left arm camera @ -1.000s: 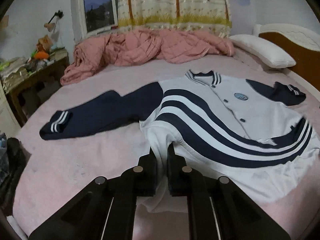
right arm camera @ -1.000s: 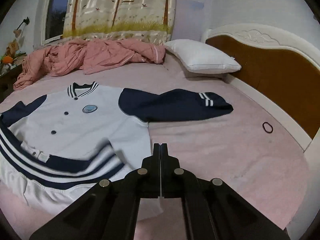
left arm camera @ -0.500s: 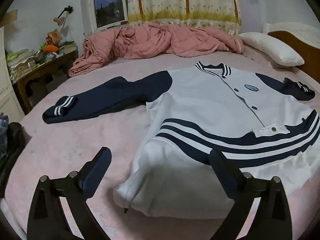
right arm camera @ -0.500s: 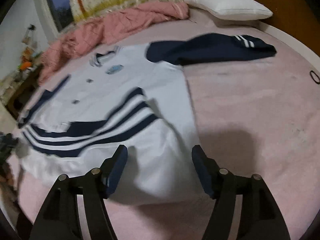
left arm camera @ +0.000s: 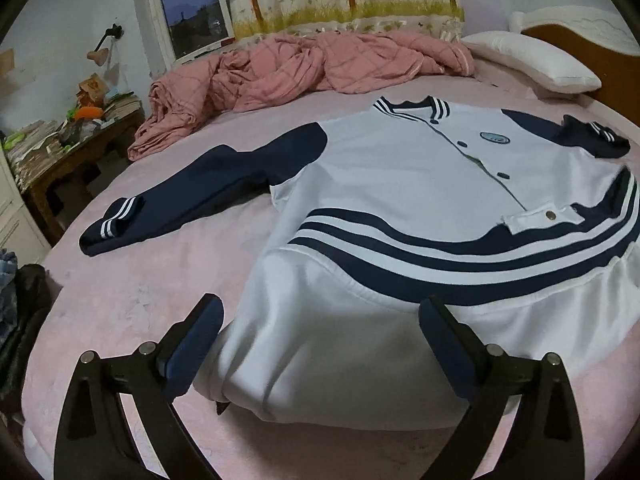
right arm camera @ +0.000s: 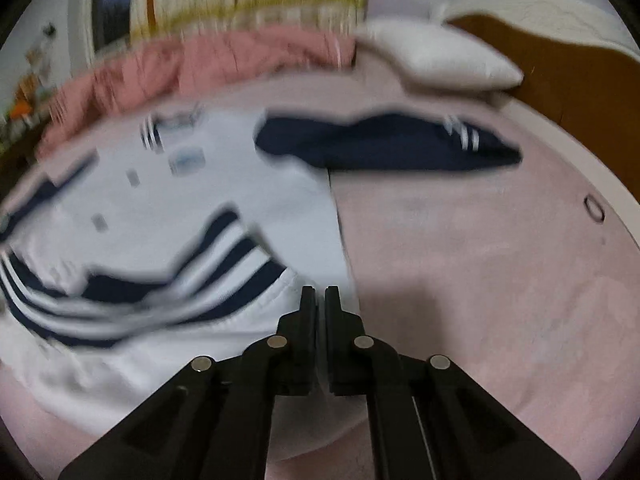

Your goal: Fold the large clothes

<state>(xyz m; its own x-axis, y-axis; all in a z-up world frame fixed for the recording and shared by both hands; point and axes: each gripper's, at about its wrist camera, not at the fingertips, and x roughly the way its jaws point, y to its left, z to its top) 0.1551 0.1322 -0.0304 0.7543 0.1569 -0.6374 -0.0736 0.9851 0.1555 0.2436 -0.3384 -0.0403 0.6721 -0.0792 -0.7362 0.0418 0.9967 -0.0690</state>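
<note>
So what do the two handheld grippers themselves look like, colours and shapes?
Both are matte black plastic linkages with round silver pivot pins. The left gripper has dark navy pads on the inner faces of its fingers. The right gripper shows slim black fingers. No cables, markings, hands or sleeves show.

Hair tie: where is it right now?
Right wrist view only: the hair tie lies on the pink bedsheet at far right, near the headboard, below and right of the jacket's navy sleeve.
</note>
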